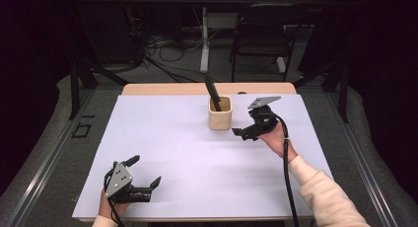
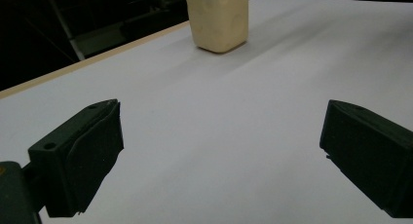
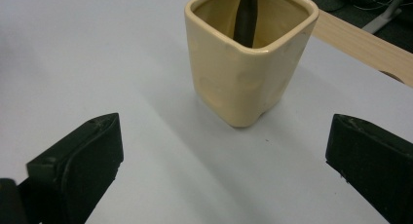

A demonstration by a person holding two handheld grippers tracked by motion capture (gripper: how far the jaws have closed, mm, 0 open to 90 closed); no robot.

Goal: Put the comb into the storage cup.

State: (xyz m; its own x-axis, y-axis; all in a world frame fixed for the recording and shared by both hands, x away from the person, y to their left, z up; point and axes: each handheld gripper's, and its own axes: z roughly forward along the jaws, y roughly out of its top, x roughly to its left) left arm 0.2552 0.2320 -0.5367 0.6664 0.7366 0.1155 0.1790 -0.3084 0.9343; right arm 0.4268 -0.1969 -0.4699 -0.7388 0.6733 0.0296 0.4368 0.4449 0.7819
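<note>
Two hand-held grippers (image 1: pixel 242 132) (image 1: pixel 145 171) (one cup (image 1: pixel 220 113))

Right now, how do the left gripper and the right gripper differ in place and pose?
The left gripper rests low near the table's front edge; the right gripper hangs beside the cream cup, far from the left one. The left points across the sheet, the right toward the cup. Both stand open, holding nothing.

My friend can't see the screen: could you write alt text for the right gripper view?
A cream square cup stands on a white table sheet with a dark pen-like stick inside. The right claw is open before it, one black jaw at each lower corner.
</note>
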